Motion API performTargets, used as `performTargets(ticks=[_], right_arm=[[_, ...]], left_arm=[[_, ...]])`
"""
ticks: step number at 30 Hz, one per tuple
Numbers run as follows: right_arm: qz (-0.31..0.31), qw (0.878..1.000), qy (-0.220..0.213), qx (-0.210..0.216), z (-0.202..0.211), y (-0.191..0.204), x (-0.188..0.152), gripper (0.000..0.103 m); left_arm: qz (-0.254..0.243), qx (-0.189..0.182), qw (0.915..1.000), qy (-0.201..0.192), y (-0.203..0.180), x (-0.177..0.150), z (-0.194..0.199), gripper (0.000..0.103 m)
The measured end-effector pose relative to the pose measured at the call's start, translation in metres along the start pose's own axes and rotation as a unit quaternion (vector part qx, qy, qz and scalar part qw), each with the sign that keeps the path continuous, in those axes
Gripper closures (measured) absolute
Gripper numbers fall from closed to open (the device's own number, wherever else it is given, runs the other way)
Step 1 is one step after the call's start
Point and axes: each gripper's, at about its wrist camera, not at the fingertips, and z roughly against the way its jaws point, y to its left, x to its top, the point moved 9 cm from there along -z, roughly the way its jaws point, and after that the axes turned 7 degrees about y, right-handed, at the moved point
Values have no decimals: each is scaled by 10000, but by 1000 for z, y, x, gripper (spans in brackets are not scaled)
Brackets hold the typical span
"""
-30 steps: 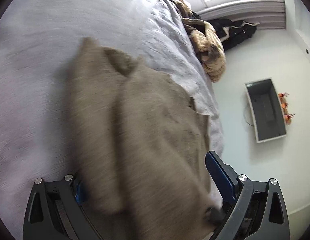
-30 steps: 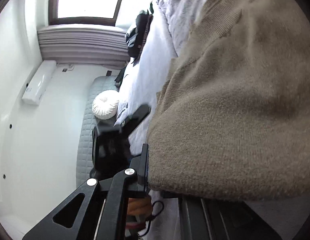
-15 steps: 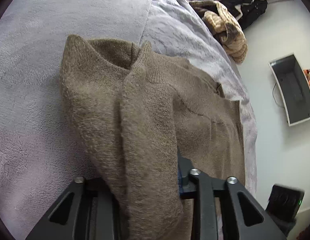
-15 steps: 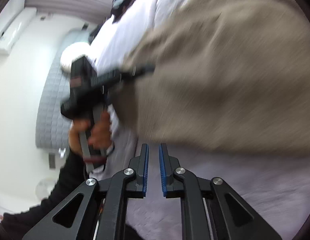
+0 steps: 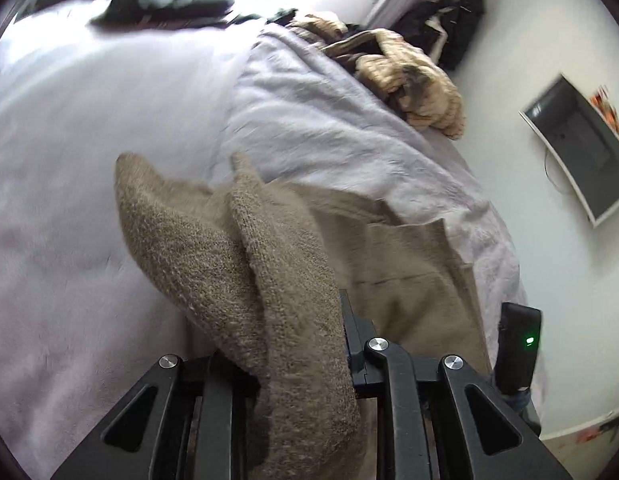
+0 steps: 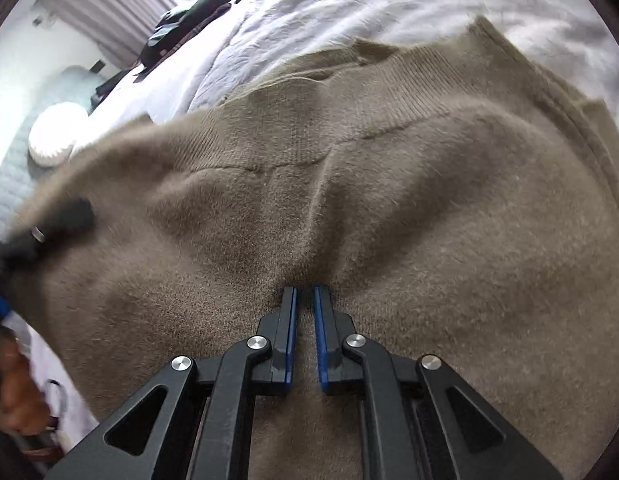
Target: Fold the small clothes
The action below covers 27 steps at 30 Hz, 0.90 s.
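A brown knit sweater [image 5: 277, 264] lies on the lilac bed cover [image 5: 69, 160]. My left gripper [image 5: 293, 320] is closing on a folded edge of it, which drapes thickly over the jaws and is raised off the bed; its left finger is hidden under the knit. In the right wrist view the sweater [image 6: 429, 200] fills the frame. My right gripper [image 6: 305, 292] is shut with its tips in the fabric, and creases run into the narrow gap. The left gripper [image 6: 61, 220] shows blurred at the sweater's left edge, above a person's hand [image 6: 13, 400].
A pile of tan knitwear [image 5: 409, 80] lies near the bed's far right edge, dark clothes [image 5: 161, 4] at its far end. A grey box [image 5: 569, 144] stands on the white floor to the right. A round white cushion [image 6: 57, 136] sits on a grey quilted seat.
My left gripper went from wide open to closed on the sweater's folded edge and lifted it. My right gripper let go of the sweater, swung over it and came down pinching its middle.
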Motion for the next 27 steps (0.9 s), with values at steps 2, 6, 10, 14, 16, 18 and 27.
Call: performTargets(ticks=[2,6,10,14,16,18,27], right_arm=[[-104,9994,18,337,7,2,2,93],[-695,9899,-97,1229,35,-29,-3,93],[-1164,9806,-499,1496,76,-81,-14,92],[-1407,9728,-608,1737,96,-113,-34,89],[-1532,9679,-601,1901,92,-120,-40,89],[-1676,9612,-592,2109,91,-132,-49,89],[-2103,9299,-763,2918,92,-154,-70,90]], left_arm=[[-279,65,9995,-90,-25,5,4,80],[-844,6,9964,-110,-86,16,4,80],[-1299,-67,9914,111,-144,18,-18,80],[-1488,-177,9877,445,-198,9,-65,80],[-1617,-60,9848,637,-215,-1,-90,80],[-1797,76,9799,866,-227,-13,-115,79],[-1954,-74,9774,809,-250,-27,-122,21]])
